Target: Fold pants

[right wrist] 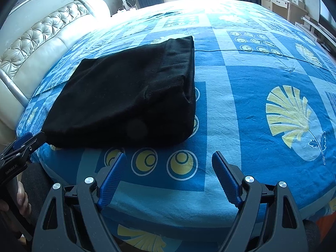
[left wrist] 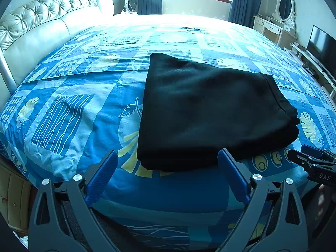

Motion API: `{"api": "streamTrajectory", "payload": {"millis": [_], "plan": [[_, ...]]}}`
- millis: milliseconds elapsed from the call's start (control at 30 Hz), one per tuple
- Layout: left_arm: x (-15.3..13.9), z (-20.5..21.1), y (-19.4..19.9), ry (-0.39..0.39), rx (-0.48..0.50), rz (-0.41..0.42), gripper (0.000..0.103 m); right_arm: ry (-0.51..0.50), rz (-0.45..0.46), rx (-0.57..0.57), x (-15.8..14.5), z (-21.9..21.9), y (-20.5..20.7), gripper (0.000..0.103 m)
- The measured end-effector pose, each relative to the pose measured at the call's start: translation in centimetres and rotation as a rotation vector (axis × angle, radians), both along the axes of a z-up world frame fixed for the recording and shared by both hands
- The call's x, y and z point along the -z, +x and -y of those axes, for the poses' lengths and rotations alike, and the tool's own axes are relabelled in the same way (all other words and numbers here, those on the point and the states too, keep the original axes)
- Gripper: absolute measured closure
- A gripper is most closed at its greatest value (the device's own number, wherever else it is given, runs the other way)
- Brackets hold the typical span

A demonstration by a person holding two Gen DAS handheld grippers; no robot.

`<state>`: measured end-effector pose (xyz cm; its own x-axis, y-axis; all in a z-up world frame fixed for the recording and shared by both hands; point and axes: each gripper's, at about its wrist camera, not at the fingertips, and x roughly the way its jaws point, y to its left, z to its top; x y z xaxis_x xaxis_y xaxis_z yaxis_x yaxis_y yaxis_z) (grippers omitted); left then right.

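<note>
Both tools angle down toward the near edge of the bed [left wrist: 63, 96]. The left gripper [left wrist: 168, 159] stands wide, its blue fingers [left wrist: 231, 174] straddling the near left corner of the black pants [left wrist: 210, 109] without pressing it. The right gripper [right wrist: 168, 163] also gapes wide and empty over bare bedspread, just short of the pants' [right wrist: 126, 88] near right edge. The pants lie folded in a thick rectangle near the bed's front edge. Beyond and right of the pants, open bedspread stretches to the far side.
</note>
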<state>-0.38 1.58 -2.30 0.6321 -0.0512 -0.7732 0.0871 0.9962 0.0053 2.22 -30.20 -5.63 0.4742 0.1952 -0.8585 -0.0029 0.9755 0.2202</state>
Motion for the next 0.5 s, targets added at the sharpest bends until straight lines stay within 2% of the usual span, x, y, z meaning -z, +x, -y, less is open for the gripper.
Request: {"api": "streamTrajectory", "payload": {"millis": [500], "plan": [[0.05, 0.21, -0.03, 0.009, 0.004, -0.005, 0.007, 0.002, -0.013, -0.017, 0.28, -0.47, 0.11, 0.021]]}}
